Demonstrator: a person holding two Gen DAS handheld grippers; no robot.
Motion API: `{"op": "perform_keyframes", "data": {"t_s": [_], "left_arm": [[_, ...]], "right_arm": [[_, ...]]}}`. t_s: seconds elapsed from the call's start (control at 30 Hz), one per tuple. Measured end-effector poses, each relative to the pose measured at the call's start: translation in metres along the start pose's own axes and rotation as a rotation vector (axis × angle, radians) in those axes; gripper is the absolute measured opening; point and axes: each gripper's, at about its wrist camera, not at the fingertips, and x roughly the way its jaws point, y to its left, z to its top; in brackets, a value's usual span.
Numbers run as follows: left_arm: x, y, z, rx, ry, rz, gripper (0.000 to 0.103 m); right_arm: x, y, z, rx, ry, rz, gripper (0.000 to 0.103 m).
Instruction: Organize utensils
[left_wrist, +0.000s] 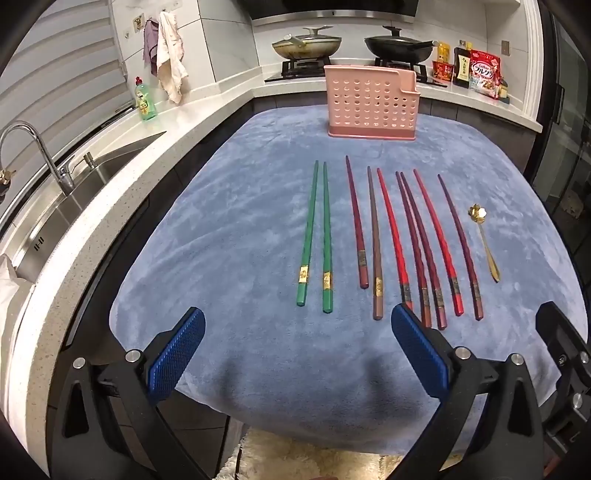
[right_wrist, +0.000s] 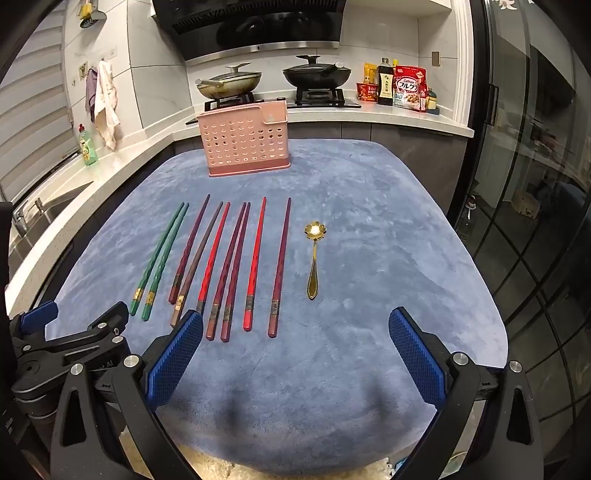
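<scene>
So the table (left_wrist: 229, 206) is covered in a fuzzy blue cloth, and everything is laid out on it in a row across the middle. Starting from the table's left edge: a pair of green chopsticks (left_wrist: 318, 236) lying side by side, just apart from each other, then a bunch of dark red, brown and bright red chopsticks (left_wrist: 406, 243) fanned out next to them, seven by my count. All of them point toward the far edge with their thick ends toward the near edge. Two of the dark red ones in the middle sit so close they're touching or nearly touching, hard to say which.

Closest to the right edge there's a little gold spoon (right_wrist: 314, 258) with a flower-shaped bowl, handle toward the near edge, well apart from the last chopstick.

At the far edge, roughly centred, stands a pink utensil holder (left_wrist: 372, 103) with holes punched all over its front wall. It's upright and I can't see anything sticking out of it.

Left gripper (left_wrist: 295, 328) hovers over the near edge with both blue pads spread wide, nothing between them; its right pad sits visually in front of the thick ends of the red chopsticks, but I can't tell if it touches them. Right gripper (right_wrist: 295, 328) is also spread wide and empty, hanging over bare cloth near the near edge, with the spoon up ahead of it.

Behind the table there's a stove with two lidded pans (right_wrist: 266, 79).
</scene>
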Motion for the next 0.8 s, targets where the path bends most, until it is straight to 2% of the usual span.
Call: {"op": "perform_keyframes", "data": {"t_s": [0.8], "left_arm": [[0.0003,-0.001,-0.002,0.004,-0.007,-0.017,0.096]], "right_arm": [[0.005,0.0029,-0.0017,-0.001,0.001,0.0,0.097]]}}
